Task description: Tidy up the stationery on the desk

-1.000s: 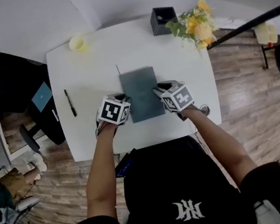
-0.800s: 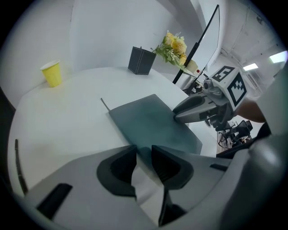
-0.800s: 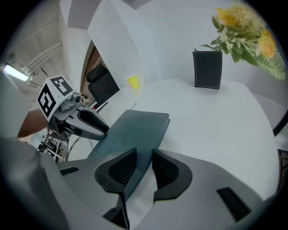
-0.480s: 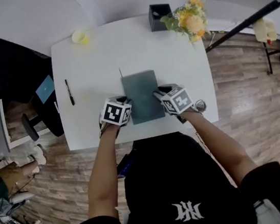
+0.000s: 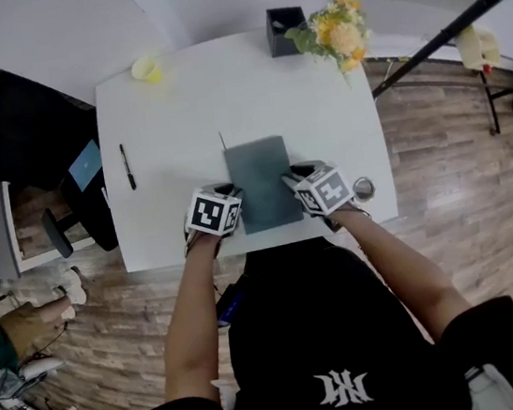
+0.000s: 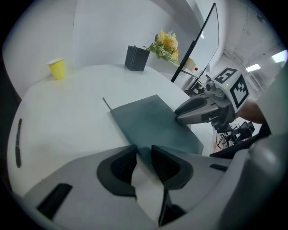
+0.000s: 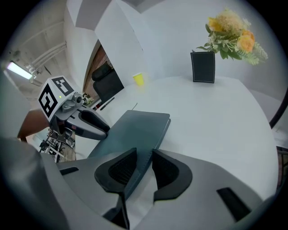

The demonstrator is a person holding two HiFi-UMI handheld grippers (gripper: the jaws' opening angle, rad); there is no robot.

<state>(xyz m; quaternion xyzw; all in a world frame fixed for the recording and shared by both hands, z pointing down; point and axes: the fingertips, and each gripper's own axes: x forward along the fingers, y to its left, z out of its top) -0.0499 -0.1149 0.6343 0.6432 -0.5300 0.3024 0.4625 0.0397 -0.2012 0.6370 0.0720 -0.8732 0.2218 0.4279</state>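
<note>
A dark teal notebook lies near the front edge of the white desk. My left gripper is shut on the notebook's left edge, and my right gripper is shut on its right edge. In the left gripper view the notebook runs from between the jaws toward the right gripper. In the right gripper view the notebook sits between the pads, with the left gripper clamped on its far side. A black pen lies at the desk's left.
A black pen holder and a bunch of yellow flowers stand at the back right. A yellow cup is at the back left. A thin dark stick lies by the notebook's far corner. A round metal object sits at the front right edge.
The notebook and both grippers have come slightly nearer to the desk's front edge. Both grips stay shut on the notebook.
</note>
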